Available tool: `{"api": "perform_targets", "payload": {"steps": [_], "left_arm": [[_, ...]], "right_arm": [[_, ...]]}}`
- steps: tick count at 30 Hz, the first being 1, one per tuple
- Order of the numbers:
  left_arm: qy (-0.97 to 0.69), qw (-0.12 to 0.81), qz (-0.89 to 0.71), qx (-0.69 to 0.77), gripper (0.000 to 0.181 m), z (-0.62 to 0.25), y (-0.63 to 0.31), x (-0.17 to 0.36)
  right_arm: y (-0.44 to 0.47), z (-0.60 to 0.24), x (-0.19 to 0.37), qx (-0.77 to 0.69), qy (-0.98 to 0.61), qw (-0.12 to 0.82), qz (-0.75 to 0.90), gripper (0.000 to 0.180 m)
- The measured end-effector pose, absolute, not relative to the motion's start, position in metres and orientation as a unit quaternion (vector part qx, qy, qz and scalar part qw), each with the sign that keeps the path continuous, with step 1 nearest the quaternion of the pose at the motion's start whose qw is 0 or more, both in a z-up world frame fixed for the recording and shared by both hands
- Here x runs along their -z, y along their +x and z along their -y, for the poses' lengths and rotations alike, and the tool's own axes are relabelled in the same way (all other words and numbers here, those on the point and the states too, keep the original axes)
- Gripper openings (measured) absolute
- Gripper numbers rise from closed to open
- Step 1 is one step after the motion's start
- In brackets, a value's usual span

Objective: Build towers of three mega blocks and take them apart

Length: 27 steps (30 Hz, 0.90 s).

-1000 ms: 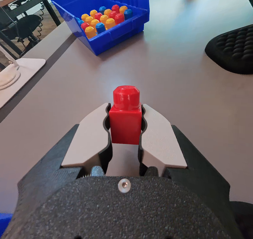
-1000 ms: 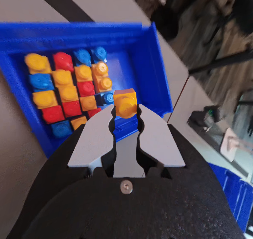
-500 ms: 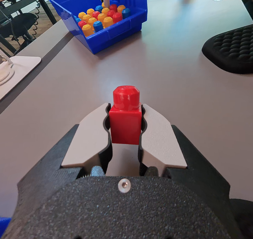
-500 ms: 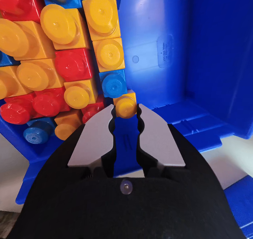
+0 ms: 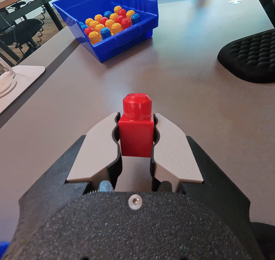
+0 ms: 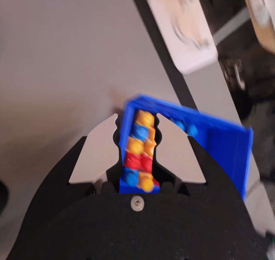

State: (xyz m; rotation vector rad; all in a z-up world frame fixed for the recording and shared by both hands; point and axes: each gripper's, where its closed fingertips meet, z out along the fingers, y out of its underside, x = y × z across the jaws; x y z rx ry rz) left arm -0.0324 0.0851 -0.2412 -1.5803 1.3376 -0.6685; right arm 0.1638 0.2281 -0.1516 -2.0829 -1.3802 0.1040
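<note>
My left gripper [image 5: 136,116] is shut on a red mega block [image 5: 136,136], upright with its stud on top, pads pressed on both sides, low over the grey table [image 5: 178,89]. A blue bin [image 5: 119,44] with several red, orange and blue blocks [image 5: 110,22] stands ahead to the left. In the blurred right wrist view my right gripper [image 6: 136,116] is open and empty, raised above the same blue bin [image 6: 223,141]. The blocks in the bin [image 6: 138,148] show far below, between the fingers.
A black bumpy pad [image 5: 253,54] lies at the right of the table. A white mat [image 5: 22,77] lies on the neighbouring surface at the left, past a dark gap; it also shows in the right wrist view [image 6: 183,29]. Chairs and desk legs stand beyond.
My right gripper carried an orange block down into the bin, opened and let it go, then pulled up and away. My left gripper kept its hold on the red block and barely moved.
</note>
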Motion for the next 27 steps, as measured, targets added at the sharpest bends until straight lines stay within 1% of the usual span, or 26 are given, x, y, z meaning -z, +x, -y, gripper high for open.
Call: {"api": "perform_targets", "payload": {"steps": [2,4,7,10,11,12,15,17,18,20,23,25,27], "left_arm": [[-0.64,0.467,-0.547,0.271,0.041,-0.084,-0.031,0.24],[-0.636,0.47,-0.548,0.272,0.041,-0.082,-0.03,0.238],[-0.629,0.475,-0.551,0.273,0.041,-0.078,-0.029,0.235],[-0.623,0.477,-0.556,0.275,0.041,-0.074,-0.027,0.233],[-0.623,0.476,-0.558,0.272,0.041,-0.074,-0.027,0.233],[-0.623,0.478,-0.558,0.268,0.041,-0.075,-0.028,0.234],[-0.617,0.491,-0.545,0.285,0.042,-0.075,-0.026,0.225],[-0.631,0.52,-0.516,0.253,0.053,-0.092,-0.033,0.22],[-0.639,0.531,-0.501,0.242,0.052,-0.1,-0.039,0.218],[-0.655,0.55,-0.457,0.245,0.031,-0.115,-0.051,0.212],[-0.677,0.567,-0.392,0.258,0.0,-0.131,-0.068,0.202],[-0.682,0.58,-0.362,0.259,0.0,-0.138,-0.076,0.196],[-0.683,0.591,-0.347,0.254,0.0,-0.142,-0.08,0.192]], "right_arm": [[0.097,-0.181,0.151,-0.079,-0.733,0.329,0.59,0.044],[0.041,-0.133,0.162,-0.11,-0.681,0.326,0.646,0.044],[-0.015,-0.084,0.186,-0.137,-0.629,0.312,0.698,0.044],[-0.043,-0.07,0.205,-0.148,-0.617,0.304,0.71,0.041],[-0.048,-0.069,0.207,-0.15,-0.608,0.308,0.716,0.032],[-0.05,-0.068,0.208,-0.157,-0.601,0.311,0.72,0.029],[-0.049,-0.067,0.201,-0.159,-0.596,0.312,0.722,0.029],[-0.035,-0.075,0.187,-0.137,-0.598,0.311,0.725,0.029],[-0.026,-0.083,0.173,-0.132,-0.605,0.319,0.718,0.029],[0.004,-0.118,0.137,-0.097,-0.633,0.356,0.68,0.029],[0.089,-0.21,0.085,0.056,-0.701,0.419,0.575,0.029],[0.164,-0.267,0.074,0.145,-0.757,0.401,0.495,0.029],[0.231,-0.308,0.088,0.191,-0.809,0.352,0.431,0.029]]}}
